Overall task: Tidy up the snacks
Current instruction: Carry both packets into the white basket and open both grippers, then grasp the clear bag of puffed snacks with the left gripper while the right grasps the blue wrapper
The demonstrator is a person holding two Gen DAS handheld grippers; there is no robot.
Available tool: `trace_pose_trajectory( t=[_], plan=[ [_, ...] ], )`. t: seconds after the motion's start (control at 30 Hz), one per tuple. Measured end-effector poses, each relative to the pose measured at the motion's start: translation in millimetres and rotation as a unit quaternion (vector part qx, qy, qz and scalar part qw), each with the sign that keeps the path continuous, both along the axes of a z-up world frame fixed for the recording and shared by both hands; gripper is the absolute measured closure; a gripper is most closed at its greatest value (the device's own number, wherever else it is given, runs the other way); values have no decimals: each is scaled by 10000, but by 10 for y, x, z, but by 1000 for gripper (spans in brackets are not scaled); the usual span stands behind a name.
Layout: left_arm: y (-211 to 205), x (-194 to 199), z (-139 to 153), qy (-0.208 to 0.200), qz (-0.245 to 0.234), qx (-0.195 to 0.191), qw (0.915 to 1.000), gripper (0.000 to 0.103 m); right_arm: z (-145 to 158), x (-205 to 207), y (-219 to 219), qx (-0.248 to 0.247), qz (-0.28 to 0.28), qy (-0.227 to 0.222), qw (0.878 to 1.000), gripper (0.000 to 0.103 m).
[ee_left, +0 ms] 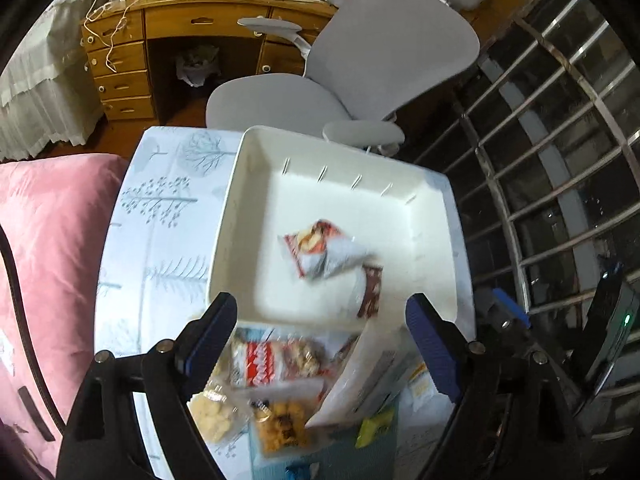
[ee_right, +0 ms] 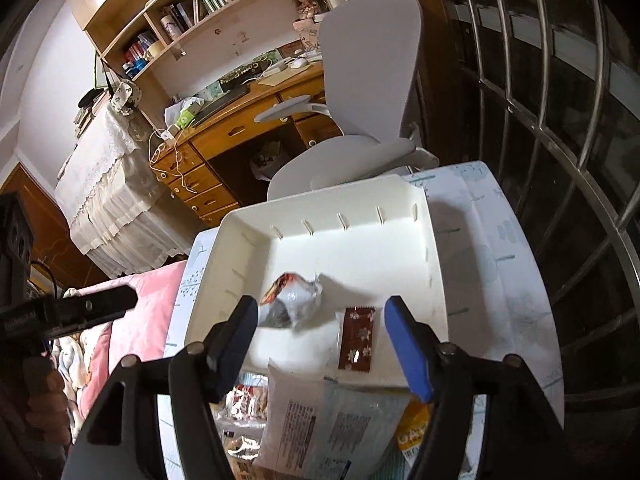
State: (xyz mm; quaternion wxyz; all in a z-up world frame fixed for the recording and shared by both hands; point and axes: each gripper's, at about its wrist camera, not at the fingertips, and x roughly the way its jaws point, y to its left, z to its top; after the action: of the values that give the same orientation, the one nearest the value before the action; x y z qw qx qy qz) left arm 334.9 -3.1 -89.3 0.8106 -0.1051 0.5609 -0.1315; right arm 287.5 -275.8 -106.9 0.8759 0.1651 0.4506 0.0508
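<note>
White bin point(ee_left: 256, 216) holds two packets; both grippers point(ee_left: 320, 336) point(ee_right: 320, 340) gape empty above its near rim.

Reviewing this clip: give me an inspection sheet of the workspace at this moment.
Surface: table under a pale tree-print cloth.
Job's things: white bin holds two snack packets; more snack bags lie in front of it.
Clutter: nothing seen beyond the snacks.
Grippers: left gripper and right gripper both open, empty.
Cables: white cord hanging down the desk front.
Surroundings: wooden desk, grey chair, pink bedding, window bars.
</note>
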Motion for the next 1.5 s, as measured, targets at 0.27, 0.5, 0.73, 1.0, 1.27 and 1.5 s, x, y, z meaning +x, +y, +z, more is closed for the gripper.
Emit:
trace_pose_trajectory(
  t=[0.27,0.5,0.73,1.0,1.27,1.5],
  plan=[
    [37,-754,-89,36,21,536,9986,18,-136,-550,-40,365,-12,262,9990,36],
    [-125,-1606,-200,94,-87,707,9974,17,-182,-1155,-41,511,191,402,9977,36],
    [-156,-2311,-352,406,149,761,9962,17,-265,-1662,-74,603,397,561,9958,35],
    [-156,-2756,-509,720,275,986,9921,17,-443,-2031,-119,900,543,850,9908,33],
    [-83,-2817,-571,746,336,1264,9886,17,-685,-2212,-133,1125,479,1052,9869,27],
    [-33,-2803,-720,960,102,1411,9853,17,-925,-2278,-37,1296,375,1451,9802,27]
  ],
)
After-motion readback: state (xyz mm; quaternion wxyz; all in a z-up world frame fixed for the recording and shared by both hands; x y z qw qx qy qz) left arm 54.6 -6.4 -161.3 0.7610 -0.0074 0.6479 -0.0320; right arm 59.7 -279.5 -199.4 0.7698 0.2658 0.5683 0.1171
